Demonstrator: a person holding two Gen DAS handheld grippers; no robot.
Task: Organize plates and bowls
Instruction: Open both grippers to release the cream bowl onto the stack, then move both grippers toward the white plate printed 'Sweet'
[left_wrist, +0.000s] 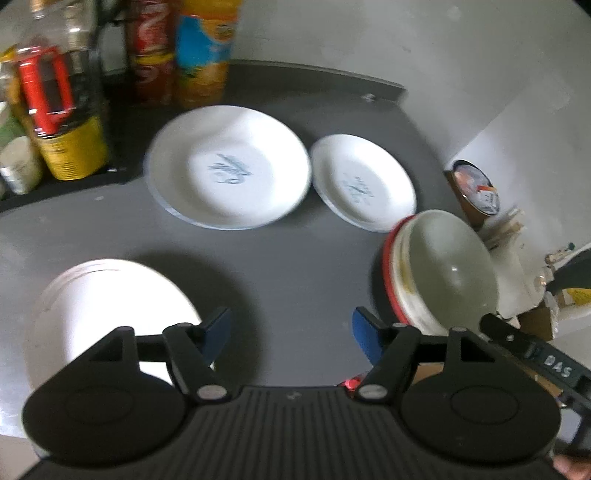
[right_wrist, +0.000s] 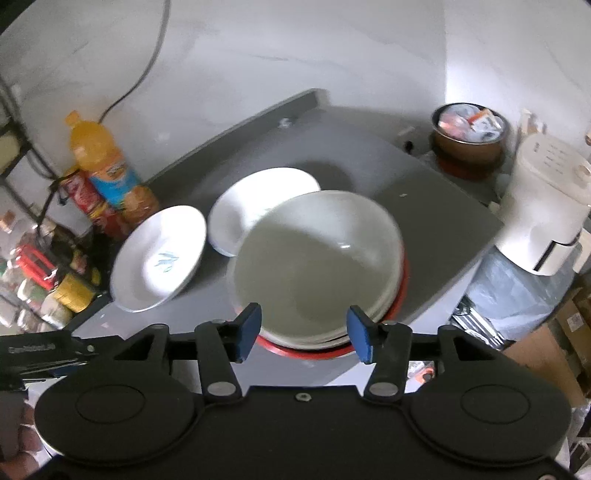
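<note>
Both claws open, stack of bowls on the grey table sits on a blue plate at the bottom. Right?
Not quite: the plate under the bowl stack is red, not blue, as the right wrist view shows. Left claw and right claw are open; the table is grey.

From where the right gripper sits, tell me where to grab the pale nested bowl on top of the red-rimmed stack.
Take the pale top bowl by its near rim, one finger inside, one outside. That edge faces the open right gripper and stands above the red-rimmed bowl below; the bowl looks too wide to span.
</note>
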